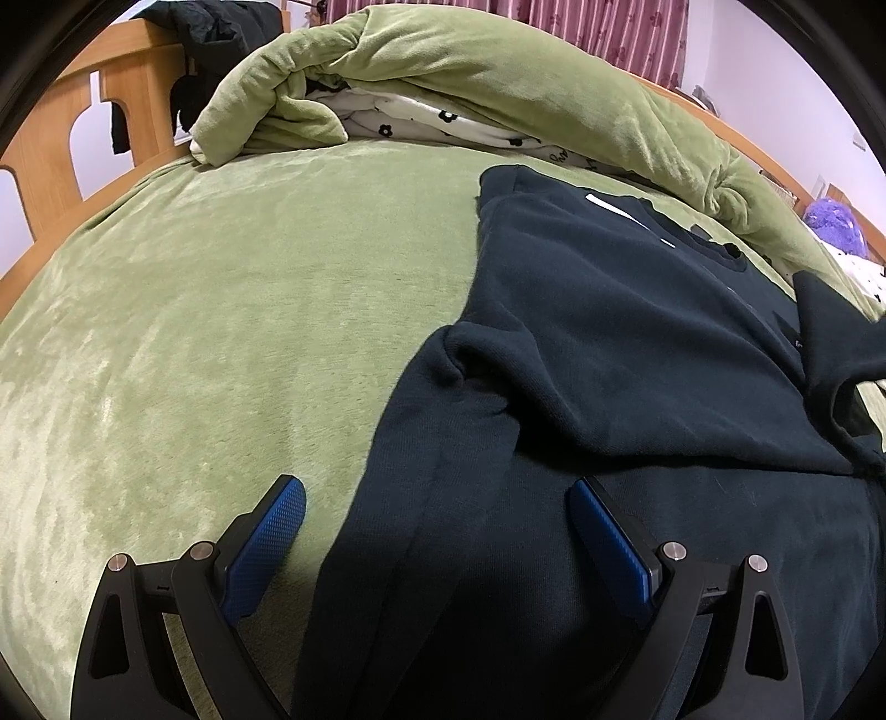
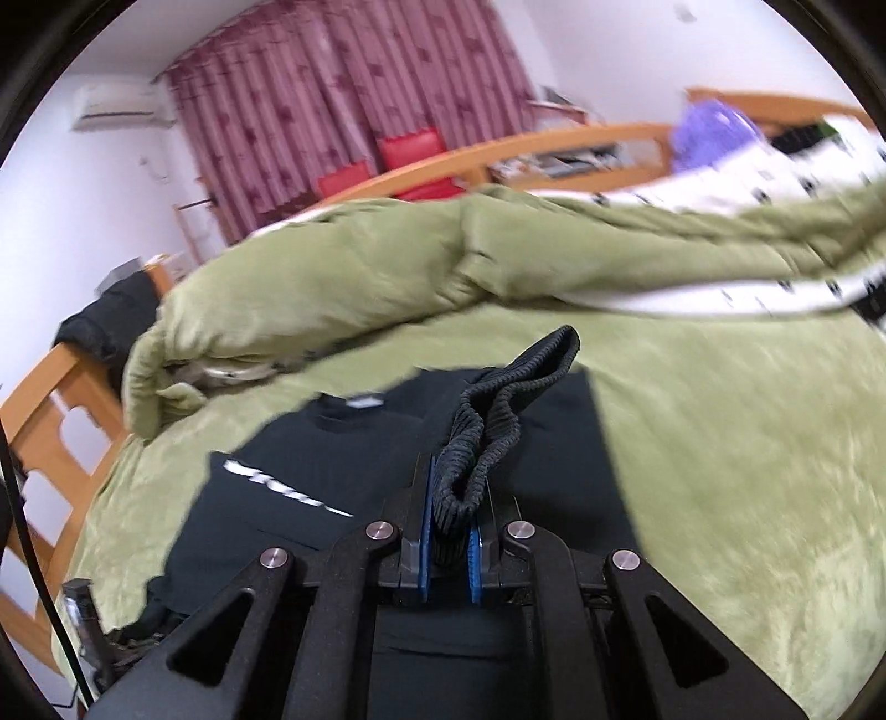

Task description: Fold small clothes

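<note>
A dark navy sweatshirt (image 1: pixel 637 343) with a white print lies on the green bed cover (image 1: pixel 221 332), its left sleeve folded across the body. My left gripper (image 1: pixel 437 493) is open, low over the garment's lower left edge, one finger over the cover and the other over the cloth. In the right wrist view my right gripper (image 2: pixel 457 482) is shut on a ribbed cuff (image 2: pixel 498 421) of the sweatshirt (image 2: pixel 310 498) and holds it lifted above the body. That view is blurred.
A rolled green blanket (image 1: pixel 443 83) with a white flowered sheet (image 1: pixel 432 124) lies across the far side of the bed. A wooden bed frame (image 1: pixel 50 166) runs along the left, with dark clothing (image 1: pixel 221 33) draped on it. Pink curtains (image 2: pixel 343 111) hang behind.
</note>
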A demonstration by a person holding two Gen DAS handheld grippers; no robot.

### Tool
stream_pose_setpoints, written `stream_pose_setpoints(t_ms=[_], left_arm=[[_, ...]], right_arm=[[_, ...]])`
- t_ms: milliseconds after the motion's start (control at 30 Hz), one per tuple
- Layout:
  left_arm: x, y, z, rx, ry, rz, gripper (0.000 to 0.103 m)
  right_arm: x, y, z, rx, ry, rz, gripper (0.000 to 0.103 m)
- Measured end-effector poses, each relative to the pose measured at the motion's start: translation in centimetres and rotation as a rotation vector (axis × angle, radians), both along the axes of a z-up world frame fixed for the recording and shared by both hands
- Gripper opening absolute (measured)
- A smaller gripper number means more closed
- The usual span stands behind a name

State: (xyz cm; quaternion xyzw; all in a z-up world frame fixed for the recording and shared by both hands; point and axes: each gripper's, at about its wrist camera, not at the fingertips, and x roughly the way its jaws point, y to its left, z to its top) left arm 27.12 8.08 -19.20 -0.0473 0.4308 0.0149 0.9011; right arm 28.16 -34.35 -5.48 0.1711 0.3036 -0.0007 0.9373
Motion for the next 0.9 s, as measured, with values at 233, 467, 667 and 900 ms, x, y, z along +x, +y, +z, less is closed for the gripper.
stream_pose_setpoints(t_ms=[233,467,667,900], left_arm=[[-0.7,2.0,1.1,-0.082,0.000,0.051,0.095],[-2.1,4.3,2.6,-0.068,-0.011,0.063,0.095],[-3.0,4.4,5.7,-0.043,-0.043,0.057,0.095],[-5.3,1.5,11.6,-0.026,-0.104,0.034,0.095]], right_arm=[[2.5,9.8,2.7,-0.033,-0.030,0.162,0.010],[5.5,19.2,-0.6,-0.062,0.092,0.292,0.015],[2.7,19.1,-0.1,-0.029,0.098,0.271,0.036],[-3.6,13.3,3.8,-0.013,0.060,0.117,0.063]])
